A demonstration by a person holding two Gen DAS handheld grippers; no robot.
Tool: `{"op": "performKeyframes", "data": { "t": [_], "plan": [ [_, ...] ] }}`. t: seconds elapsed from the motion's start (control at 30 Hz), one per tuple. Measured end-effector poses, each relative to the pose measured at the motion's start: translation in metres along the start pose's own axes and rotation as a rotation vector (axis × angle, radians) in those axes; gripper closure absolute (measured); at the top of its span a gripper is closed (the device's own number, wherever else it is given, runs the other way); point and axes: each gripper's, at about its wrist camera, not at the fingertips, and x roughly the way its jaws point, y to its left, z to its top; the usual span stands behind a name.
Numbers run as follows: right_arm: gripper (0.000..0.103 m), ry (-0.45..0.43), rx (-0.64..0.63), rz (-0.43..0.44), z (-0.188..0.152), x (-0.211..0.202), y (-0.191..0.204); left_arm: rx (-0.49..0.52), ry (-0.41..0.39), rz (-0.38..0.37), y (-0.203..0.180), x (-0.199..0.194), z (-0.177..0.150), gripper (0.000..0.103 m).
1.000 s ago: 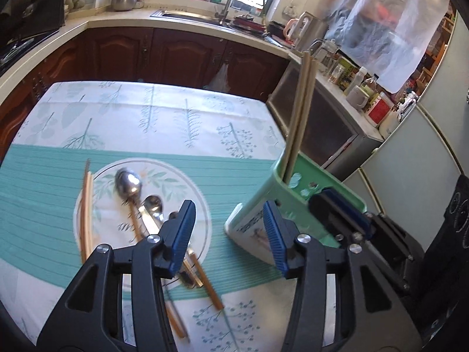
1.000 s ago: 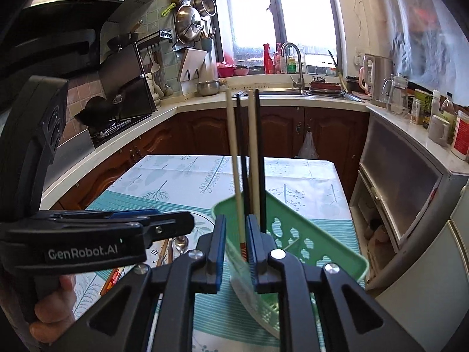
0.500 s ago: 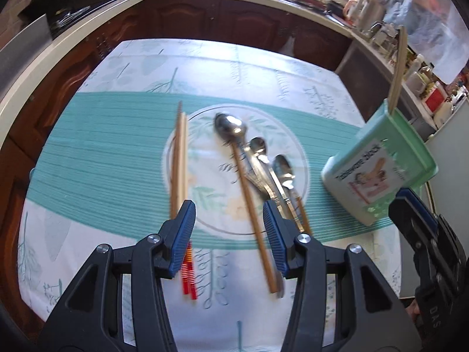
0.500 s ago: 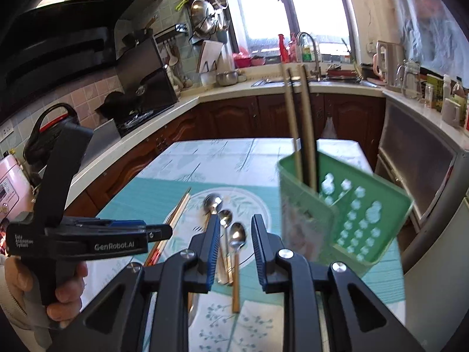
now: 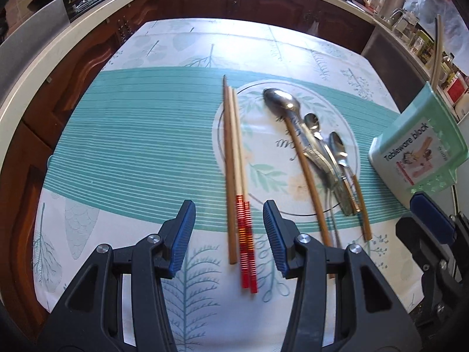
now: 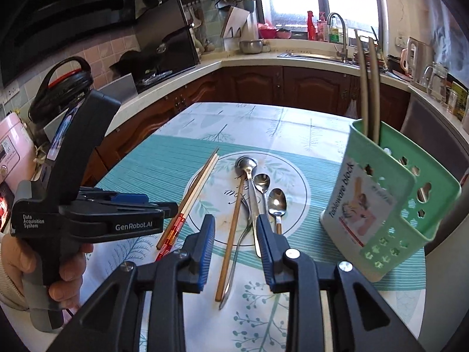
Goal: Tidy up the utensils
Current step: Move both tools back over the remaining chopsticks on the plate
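Observation:
Wooden chopsticks with red banded ends lie on the tablecloth, also in the right wrist view. My left gripper is open and hovers over their red ends. Beside them lie a long wooden-handled spoon and smaller metal spoons. My right gripper is open and empty above the spoon handles. A green tableware holder stands at the right with two chopsticks upright in it; it also shows in the left wrist view.
The table has a teal patterned cloth, its left edge close to dark wooden cabinets. A kitchen counter with sink runs behind. A fridge stands to the right of the holder.
My left gripper swung left from the green holder to above the red-ended chopsticks. My right gripper pulled back from the holder, opened wider, and now points at the spoons.

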Motion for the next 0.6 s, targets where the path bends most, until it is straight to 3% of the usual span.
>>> {"op": "performKeyframes", "data": {
  "t": [0.27, 0.6],
  "plan": [
    [0.074, 0.141, 0.009, 0.089, 0.012, 0.040, 0.010, -0.066, 0.129, -0.080, 0.032, 0.032, 0.004, 0.059],
    [0.074, 0.237, 0.094, 0.168, 0.013, 0.074, 0.011, -0.013, 0.197, -0.145, 0.026, 0.052, 0.029, 0.069]
  ]
}}
